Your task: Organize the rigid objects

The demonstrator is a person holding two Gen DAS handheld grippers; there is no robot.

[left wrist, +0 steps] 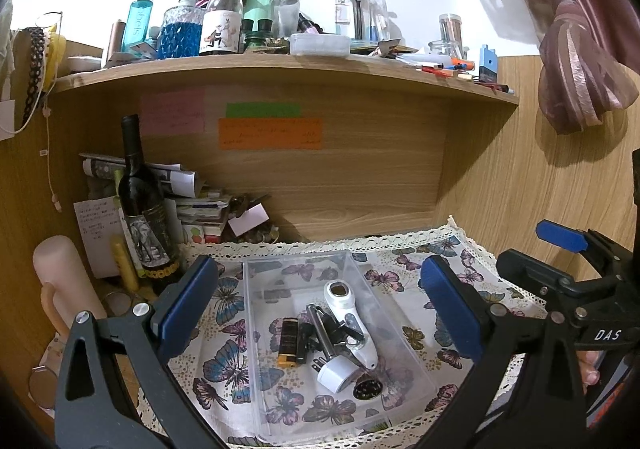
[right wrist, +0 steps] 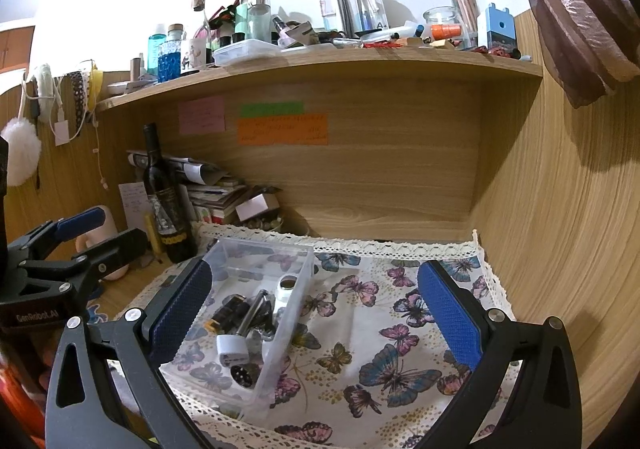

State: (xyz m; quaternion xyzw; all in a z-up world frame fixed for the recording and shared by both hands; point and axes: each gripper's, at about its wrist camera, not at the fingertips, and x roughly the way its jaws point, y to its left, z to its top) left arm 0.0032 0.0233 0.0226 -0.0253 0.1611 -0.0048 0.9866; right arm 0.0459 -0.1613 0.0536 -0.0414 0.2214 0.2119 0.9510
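The clear plastic bin (left wrist: 340, 333) sits on the butterfly-print cloth (right wrist: 384, 353) covering the bench, under the wooden shelf (left wrist: 280, 67), and the small rigid things already lie inside it: a white handheld device (left wrist: 350, 323), a white plug adapter (left wrist: 338, 371), a metal rod-like tool (left wrist: 320, 329), a dark lighter with an orange end (left wrist: 289, 341) and a small round perforated piece (left wrist: 366, 389). You should expect all of these to be light and stiff; none looks likely to deform, though the smooth white plastic and the polished metal could slip between flat pads. If you lift the bin itself, its thin transparent walls will probably flex, so take it by a long side wall near the middle, or steady it from both sides. For a single item, grip across its narrowest body rather than at a rounded end. Your left gripper (left wrist: 320, 309) hangs over the bin with its jaws spread wide, the blue pads flanking the bin without touching it and holding nothing. Your right gripper (right wrist: 316, 313) is likewise wide apart and empty, one pad just beside the bin's near wall and the other out over bare cloth. The tall dark wine bottle (left wrist: 142, 205) stands close by on the left, so mind it when you swing across.
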